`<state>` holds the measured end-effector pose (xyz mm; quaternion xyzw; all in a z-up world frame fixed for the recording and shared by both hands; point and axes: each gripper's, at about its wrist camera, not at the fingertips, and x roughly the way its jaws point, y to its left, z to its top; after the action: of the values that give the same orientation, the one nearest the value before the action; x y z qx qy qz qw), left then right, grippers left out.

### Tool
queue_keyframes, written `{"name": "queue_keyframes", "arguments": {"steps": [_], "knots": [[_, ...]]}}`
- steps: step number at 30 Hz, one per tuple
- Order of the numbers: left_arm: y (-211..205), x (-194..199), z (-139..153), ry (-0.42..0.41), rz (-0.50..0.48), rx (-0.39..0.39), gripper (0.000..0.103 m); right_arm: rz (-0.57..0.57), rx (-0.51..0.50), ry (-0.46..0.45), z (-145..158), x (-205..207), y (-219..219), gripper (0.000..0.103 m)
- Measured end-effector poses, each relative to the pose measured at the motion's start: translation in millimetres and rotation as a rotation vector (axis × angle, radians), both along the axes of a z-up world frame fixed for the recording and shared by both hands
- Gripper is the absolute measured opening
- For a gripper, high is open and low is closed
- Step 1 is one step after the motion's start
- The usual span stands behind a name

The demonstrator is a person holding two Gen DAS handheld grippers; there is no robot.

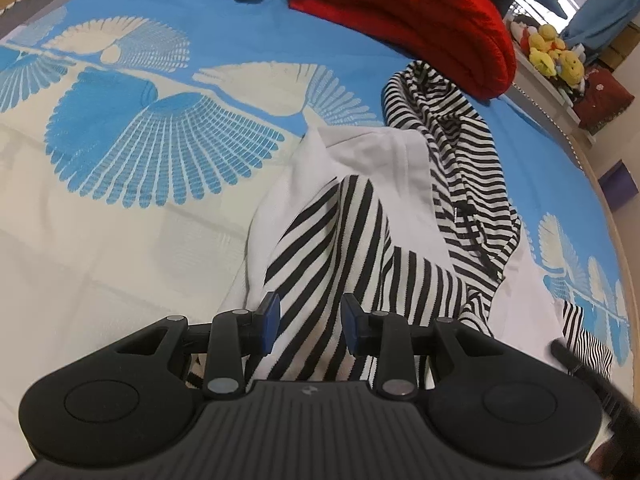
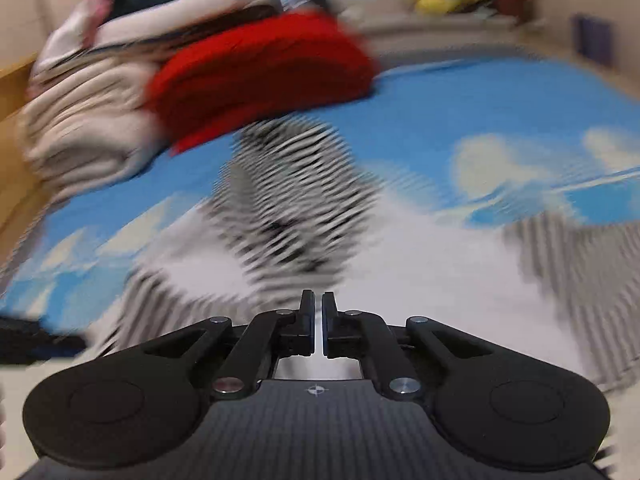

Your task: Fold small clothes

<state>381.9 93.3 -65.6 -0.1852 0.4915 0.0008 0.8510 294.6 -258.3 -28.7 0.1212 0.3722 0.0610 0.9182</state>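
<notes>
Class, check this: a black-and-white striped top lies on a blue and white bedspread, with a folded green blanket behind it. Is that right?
One detail is wrong: the left wrist view shows the folded blanket behind the striped top is red, not green. The bedspread is blue and white.

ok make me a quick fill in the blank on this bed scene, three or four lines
1. The garment between the left gripper's fingers is white with black ____.
2. The folded blanket behind the clothes is ____.
3. The right gripper's jaws are nearly ____.
4. The bedcover has a white and ____ feather pattern.

Missing words: stripes; red; shut; blue
</notes>
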Motion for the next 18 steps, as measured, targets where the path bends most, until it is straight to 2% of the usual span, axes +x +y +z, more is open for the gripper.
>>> {"name": "queue_keyframes", "arguments": {"steps": [2, 4, 6, 9, 13, 15, 17, 18], "knots": [[0, -1, 0, 0.001, 0.004, -0.002, 0.035, 0.137, -0.050, -0.021, -6, -7, 33, 0.018], [0, -1, 2, -0.006, -0.003, -0.003, 0.035, 0.248, -0.169, -0.057, -12, -19, 66, 0.050], [1, -2, 3, -0.010, -0.007, -0.007, 0.035, 0.319, -0.250, -0.077, -20, -27, 88, 0.054], [9, -3, 4, -0.009, 0.009, -0.015, 0.035, 0.378, -0.345, -0.051, -37, -24, 115, 0.060], [16, -4, 7, -0.009, 0.023, -0.034, 0.035, 0.364, -0.441, -0.003, -64, -13, 127, 0.060], [16, -3, 9, -0.015, 0.017, -0.040, 0.035, 0.365, -0.510, -0.010, -70, -14, 134, 0.057], [15, -2, 10, -0.018, 0.011, -0.040, 0.035, 0.358, -0.578, -0.038, -73, -17, 136, 0.035], [14, -1, 10, -0.017, 0.011, -0.041, 0.035, 0.336, -0.580, -0.042, -69, -18, 132, 0.017]]}}
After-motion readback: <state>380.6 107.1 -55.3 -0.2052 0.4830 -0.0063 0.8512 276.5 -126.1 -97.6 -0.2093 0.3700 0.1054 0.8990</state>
